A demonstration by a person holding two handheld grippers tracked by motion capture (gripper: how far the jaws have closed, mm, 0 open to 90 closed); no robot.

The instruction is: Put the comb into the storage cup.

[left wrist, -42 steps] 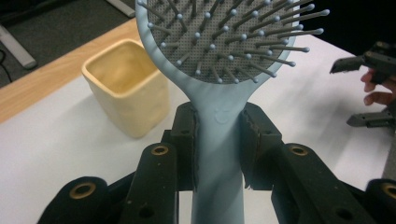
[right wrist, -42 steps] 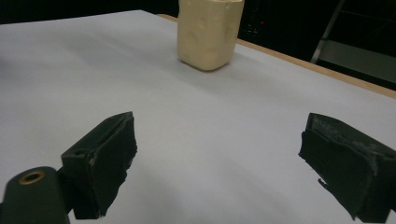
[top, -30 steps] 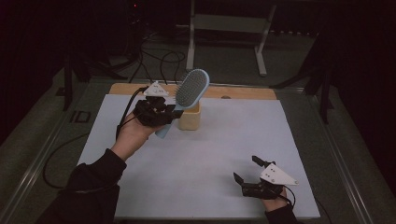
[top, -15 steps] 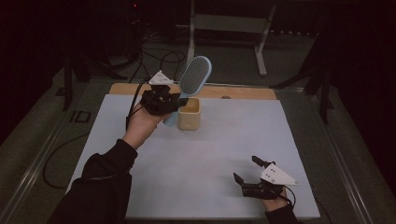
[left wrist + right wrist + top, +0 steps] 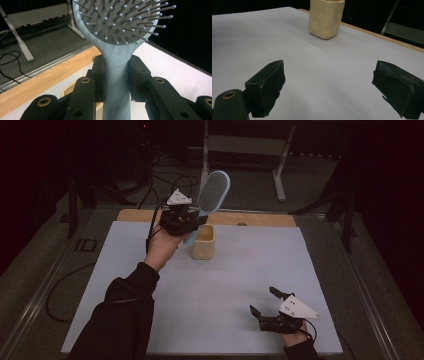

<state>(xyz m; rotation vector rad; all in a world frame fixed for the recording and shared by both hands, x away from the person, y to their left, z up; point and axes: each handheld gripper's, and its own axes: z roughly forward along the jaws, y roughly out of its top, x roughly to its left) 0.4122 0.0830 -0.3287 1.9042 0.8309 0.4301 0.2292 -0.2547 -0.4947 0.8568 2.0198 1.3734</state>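
Light falls from above on the pale grey table sheet (image 5: 210, 285), which is evenly bright; everything beyond the sheet sinks into near-black. Shadows on it are soft. Close to the lens, the black jaws blur slightly.

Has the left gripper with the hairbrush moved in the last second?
Yes. The left gripper has carried the hairbrush up and toward the table's far edge, beside the cream cup, which stayed put.

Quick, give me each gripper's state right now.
Left gripper: closed on the blue hairbrush handle, above the cream cup.
Right gripper: open, empty, low over the table.
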